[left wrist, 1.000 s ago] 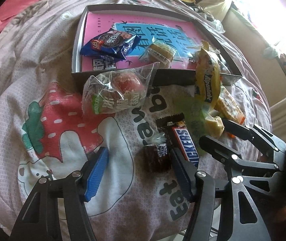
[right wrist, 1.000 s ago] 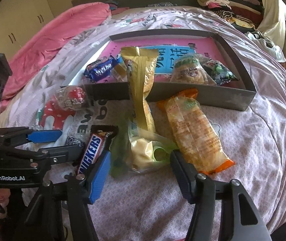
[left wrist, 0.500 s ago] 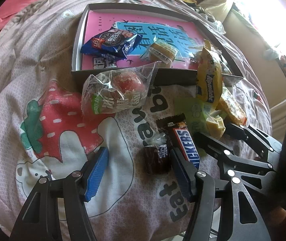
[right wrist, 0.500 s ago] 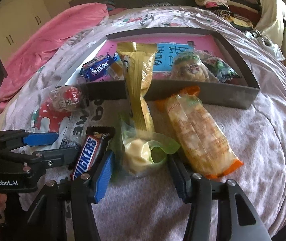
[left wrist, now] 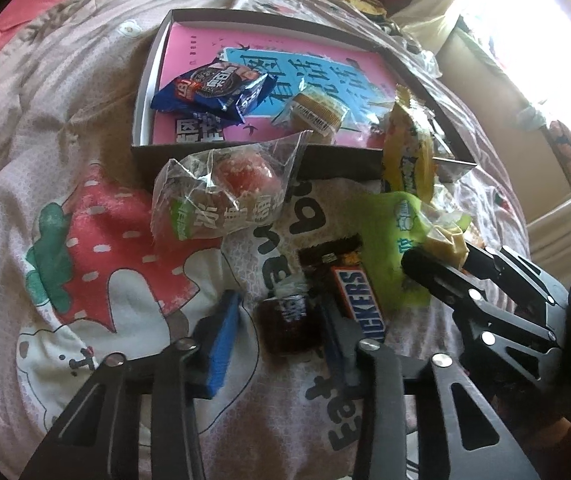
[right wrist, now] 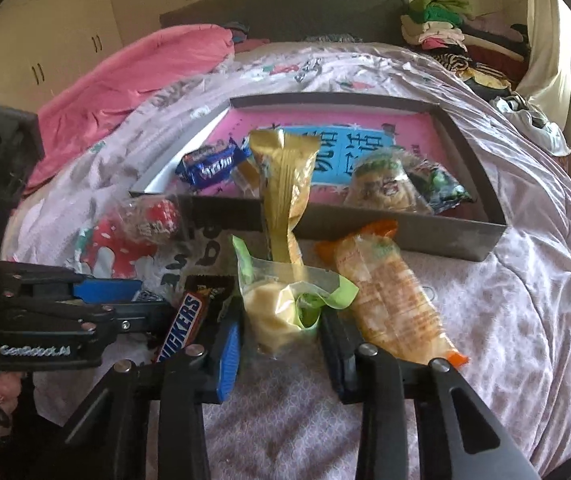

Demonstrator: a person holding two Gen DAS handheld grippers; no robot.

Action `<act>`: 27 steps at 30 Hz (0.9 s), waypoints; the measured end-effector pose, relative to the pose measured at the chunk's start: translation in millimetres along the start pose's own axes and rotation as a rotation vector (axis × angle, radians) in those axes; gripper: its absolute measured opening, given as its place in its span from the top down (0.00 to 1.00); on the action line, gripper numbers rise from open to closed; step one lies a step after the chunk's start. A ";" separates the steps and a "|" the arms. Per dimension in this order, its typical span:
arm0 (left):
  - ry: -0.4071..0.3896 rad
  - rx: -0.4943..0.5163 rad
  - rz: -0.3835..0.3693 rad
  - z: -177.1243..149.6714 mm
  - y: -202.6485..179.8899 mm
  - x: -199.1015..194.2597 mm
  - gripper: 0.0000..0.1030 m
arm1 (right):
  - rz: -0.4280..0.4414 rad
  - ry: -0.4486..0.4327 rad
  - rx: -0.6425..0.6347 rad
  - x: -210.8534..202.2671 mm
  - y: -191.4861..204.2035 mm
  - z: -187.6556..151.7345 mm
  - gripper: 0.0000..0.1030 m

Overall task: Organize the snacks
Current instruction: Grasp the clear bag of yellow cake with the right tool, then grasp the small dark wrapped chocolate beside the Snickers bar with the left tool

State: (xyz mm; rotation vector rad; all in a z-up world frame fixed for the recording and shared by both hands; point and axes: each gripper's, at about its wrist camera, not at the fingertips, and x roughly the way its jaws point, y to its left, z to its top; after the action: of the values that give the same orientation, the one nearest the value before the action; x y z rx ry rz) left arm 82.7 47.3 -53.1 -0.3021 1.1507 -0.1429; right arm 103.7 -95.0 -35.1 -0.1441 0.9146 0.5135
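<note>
Left gripper: jaws closing around a small dark candy on the bedspread; pads beside it, contact unclear.
Right gripper: jaws closing around a green-edged clear packet of pale sweets; the pads flank it closely, and whether they press it is unclear.
Snickers bar: lies between the two grippers, just beside the candy.
Orange packet: on the bedspread, right of the green packet.
Red-ball packet: leans at the tray's near wall.
Yellow packet: props over that wall.
Tray: holds a blue biscuit pack and a small cake.
</note>
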 end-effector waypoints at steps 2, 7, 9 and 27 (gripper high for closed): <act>-0.002 0.000 -0.009 0.2 -0.3 -1.4 0.69 | 0.005 -0.007 0.013 -4.3 -2.9 0.7 0.65; -0.005 0.004 -0.016 0.4 -1.0 -4.1 0.71 | 0.005 -0.019 0.023 -12.0 -5.6 1.5 0.65; -0.009 0.005 -0.023 0.4 -1.2 -6.8 0.72 | 0.004 -0.024 0.027 -14.2 -6.4 1.7 0.65; -0.032 -0.014 -0.062 3.0 3.3 -31.2 0.75 | 0.005 -0.045 0.066 -27.5 -17.4 3.6 0.65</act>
State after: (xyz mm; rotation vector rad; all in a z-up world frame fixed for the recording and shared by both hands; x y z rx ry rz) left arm 72.6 59.1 -25.8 -0.3516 1.1114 -0.1839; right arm 100.9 -118.9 -12.9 -0.0703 0.8874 0.4893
